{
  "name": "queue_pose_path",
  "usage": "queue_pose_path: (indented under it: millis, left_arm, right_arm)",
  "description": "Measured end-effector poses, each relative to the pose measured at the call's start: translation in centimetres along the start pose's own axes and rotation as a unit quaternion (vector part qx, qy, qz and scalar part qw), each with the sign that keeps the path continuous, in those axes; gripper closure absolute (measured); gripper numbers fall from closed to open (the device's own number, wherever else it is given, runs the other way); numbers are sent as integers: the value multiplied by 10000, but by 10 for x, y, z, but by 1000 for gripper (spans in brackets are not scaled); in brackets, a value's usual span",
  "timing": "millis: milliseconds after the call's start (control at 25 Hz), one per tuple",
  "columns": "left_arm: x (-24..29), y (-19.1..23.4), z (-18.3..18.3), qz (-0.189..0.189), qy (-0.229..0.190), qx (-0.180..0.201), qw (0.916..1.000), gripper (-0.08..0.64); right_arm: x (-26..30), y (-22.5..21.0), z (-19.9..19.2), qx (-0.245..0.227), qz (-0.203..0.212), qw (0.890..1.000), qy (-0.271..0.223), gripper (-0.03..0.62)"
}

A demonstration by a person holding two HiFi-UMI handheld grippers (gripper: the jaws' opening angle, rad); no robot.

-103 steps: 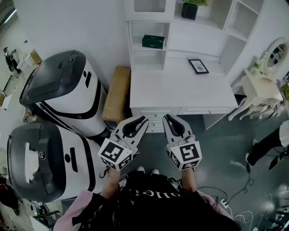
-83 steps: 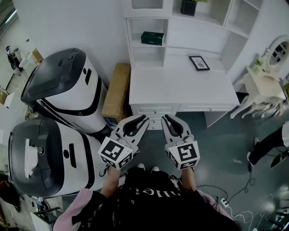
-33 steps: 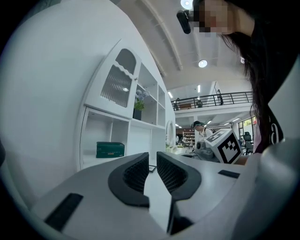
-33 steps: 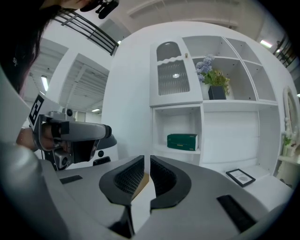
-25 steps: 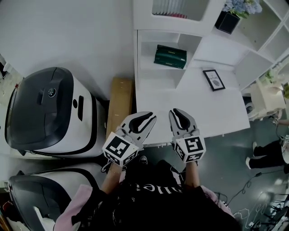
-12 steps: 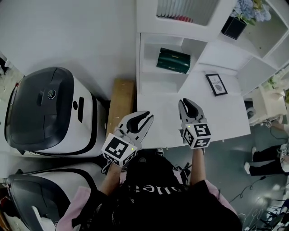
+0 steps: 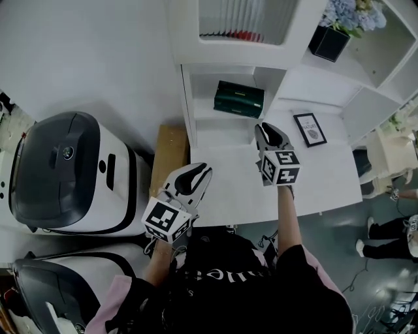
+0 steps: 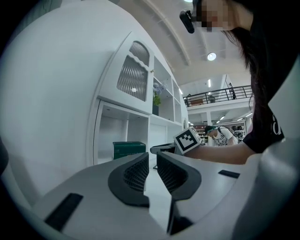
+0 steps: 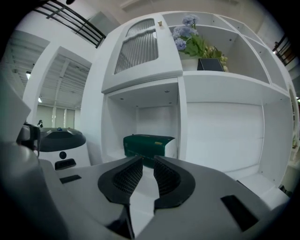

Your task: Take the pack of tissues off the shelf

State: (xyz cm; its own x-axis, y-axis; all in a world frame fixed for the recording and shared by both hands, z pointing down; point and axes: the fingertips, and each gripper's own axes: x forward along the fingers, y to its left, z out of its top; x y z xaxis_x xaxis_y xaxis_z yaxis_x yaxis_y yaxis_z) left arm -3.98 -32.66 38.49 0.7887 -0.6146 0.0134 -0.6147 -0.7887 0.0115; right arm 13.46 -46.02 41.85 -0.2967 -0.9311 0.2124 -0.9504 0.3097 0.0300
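Observation:
The pack of tissues is a dark green box lying on the lower shelf of the white shelving unit, also seen in the left gripper view and the right gripper view. My right gripper reaches out over the white desk, shut and empty, its tips just short of the shelf opening and pointing at the pack. My left gripper hangs back by the desk's near left edge, shut with nothing in it. From the left gripper view the right gripper's marker cube shows ahead.
A small picture frame lies on the white desk. Above the shelf is a ribbed cabinet door and a dark pot with blue flowers. Two white-and-black machines and a brown box stand left of the desk.
The right gripper has moved forward across the desk toward the shelf with the green pack. The left gripper shifted a little forward. Both stayed shut.

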Motion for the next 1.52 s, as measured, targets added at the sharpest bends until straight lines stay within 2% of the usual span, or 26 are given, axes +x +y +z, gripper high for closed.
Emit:
queue_pose_path:
  millis: [80, 200, 360, 720, 920, 1040, 1160, 1320, 1520]
  left_arm:
    - [5, 2, -1, 90, 60, 13, 9999, 497]
    - [10, 6, -4, 218, 167, 26, 9996, 497]
    - [14, 12, -9, 375, 300, 25, 9988, 497]
    - [28, 20, -15, 480, 509, 57, 9975, 497]
    - [46, 28, -22, 466, 663, 93, 9967, 497]
    - [58, 37, -30, 464, 802, 150, 9956, 492]
    - [75, 53, -37, 471, 944, 226, 9942, 441]
    - [104, 79, -35, 542, 1007, 382, 9927, 408]
    - [144, 100, -41, 452, 1280, 705, 9882, 331]
  right_arm:
    - [13, -10, 0, 15, 1, 10000, 41, 516]
    - [29, -23, -2, 69, 31, 9999, 85, 457]
    - [43, -33, -8, 67, -5, 9998, 161, 442]
    - [60, -39, -11, 164, -57, 9998, 36, 442]
    - [58, -38, -14, -197, 181, 9995, 189, 466]
    - [51, -35, -15, -254, 266, 9991, 204, 479]
    - [46, -34, -17, -278, 299, 9990, 200, 483]
    - [40, -31, -18, -329, 367, 9985, 230, 488]
    - [29, -29, -21, -301, 441, 9983, 230, 491]
